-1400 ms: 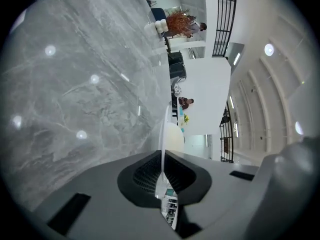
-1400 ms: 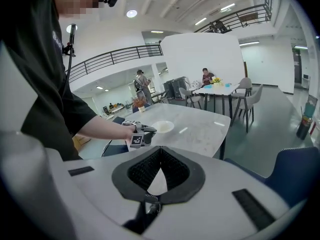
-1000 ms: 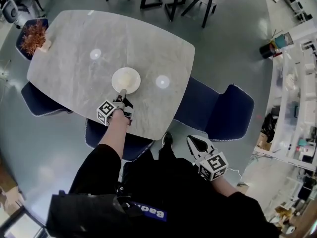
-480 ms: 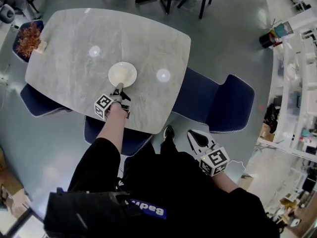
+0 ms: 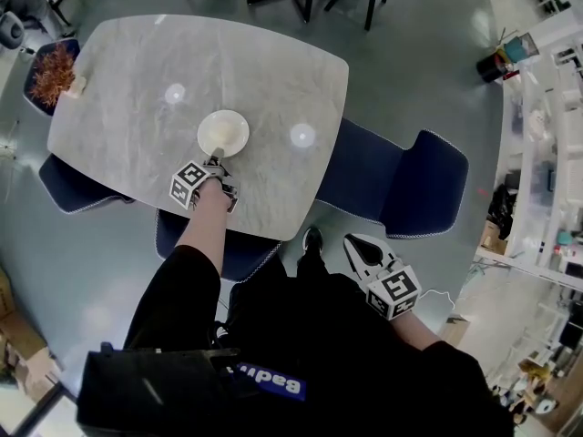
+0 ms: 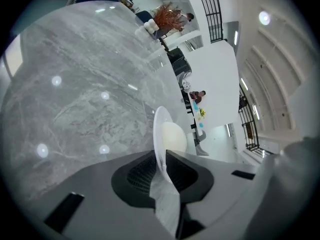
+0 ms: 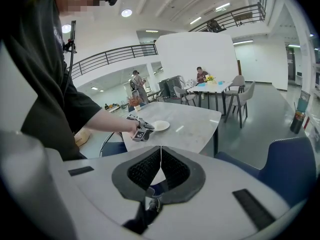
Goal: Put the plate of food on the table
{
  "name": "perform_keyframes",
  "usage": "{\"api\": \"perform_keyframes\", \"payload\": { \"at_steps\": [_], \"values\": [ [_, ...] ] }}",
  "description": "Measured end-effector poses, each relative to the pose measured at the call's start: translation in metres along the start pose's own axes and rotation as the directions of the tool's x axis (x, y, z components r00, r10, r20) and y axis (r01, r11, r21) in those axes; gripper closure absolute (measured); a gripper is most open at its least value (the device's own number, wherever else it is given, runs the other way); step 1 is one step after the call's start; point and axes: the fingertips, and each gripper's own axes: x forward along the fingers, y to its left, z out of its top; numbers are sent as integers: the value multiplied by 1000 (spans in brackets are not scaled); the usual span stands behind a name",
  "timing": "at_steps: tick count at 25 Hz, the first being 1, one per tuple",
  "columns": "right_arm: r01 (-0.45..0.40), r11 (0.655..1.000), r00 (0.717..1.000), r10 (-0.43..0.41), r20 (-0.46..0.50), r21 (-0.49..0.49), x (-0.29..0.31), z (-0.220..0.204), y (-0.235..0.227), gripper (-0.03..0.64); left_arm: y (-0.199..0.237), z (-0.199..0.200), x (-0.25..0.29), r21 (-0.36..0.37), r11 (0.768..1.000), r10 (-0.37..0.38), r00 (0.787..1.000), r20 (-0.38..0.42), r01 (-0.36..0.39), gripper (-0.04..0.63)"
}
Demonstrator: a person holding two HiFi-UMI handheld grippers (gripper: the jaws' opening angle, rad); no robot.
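Head view: the plate (image 5: 223,134) lies over the middle of the grey table (image 5: 273,62), towards the person's side, and the left gripper (image 5: 217,164) has it by the near rim.
Left gripper view: the jaws are clamped on the thin white rim. The plate shows edge-on with a pale mound of food (image 6: 173,136) on it. The stone top runs close alongside, and this view cannot settle whether the base is touching it.
Right gripper view: from across the room the plate looks to be down on the tabletop. This gripper's own jaws are pressed together with nothing between them.
Just changed: almost nothing. Over the last second the plate holds its spot on the table and the left grip has not let go. The right gripper (image 5: 355,247) stays low by the person's hip, well apart from the action.
Meaning for the task: the placing looks all but done. What seems left is to let go of the rim and draw the left gripper back without dragging the plate.
Count: one plate, one mound of food, one table in use, two grippers. Four blue chairs (image 5: 401,189) show round the table, one reddish plant (image 5: 53,69) sits at its far-left corner, and two light glints (image 5: 302,136) lie on the top.
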Motion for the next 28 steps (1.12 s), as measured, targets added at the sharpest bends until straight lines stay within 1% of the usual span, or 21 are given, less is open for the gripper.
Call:
{"api": "perform_keyframes", "payload": {
  "at_steps": [1, 4, 8, 11, 20, 24, 28],
  "values": [
    [5, 1000, 1000, -5, 3, -2, -1, 1, -1, 604, 1, 0, -1, 18, 1000, 21, 1000, -8, -21, 535],
    [5, 1000, 1000, -5, 12, -4, 1, -4, -2, 604, 8, -1, -1, 52, 996, 73, 997, -27, -71, 512],
    [18, 1000, 1000, -17, 17, -9, 1, 5, -1, 604, 15, -4, -3, 111, 986, 131, 989, -74, -123, 497],
    [20, 1000, 1000, -20, 19, -17, 5, 8, -2, 604, 21, -4, 0, 153, 978, 159, 982, -105, -142, 495],
    [-3, 1000, 1000, 3, 27, -25, 3, 2, -5, 604, 21, -4, -9, 132, 982, 152, 982, -111, -137, 495],
    [-21, 999, 999, 23, 46, -35, 4, 8, -4, 604, 13, -8, -21, 134, 985, 124, 986, -109, -109, 495],
    [-47, 998, 997, 50, 66, -53, 4, 13, -2, 604, -6, -21, -43, 174, 983, 80, 990, -117, -58, 495]
  ]
}}
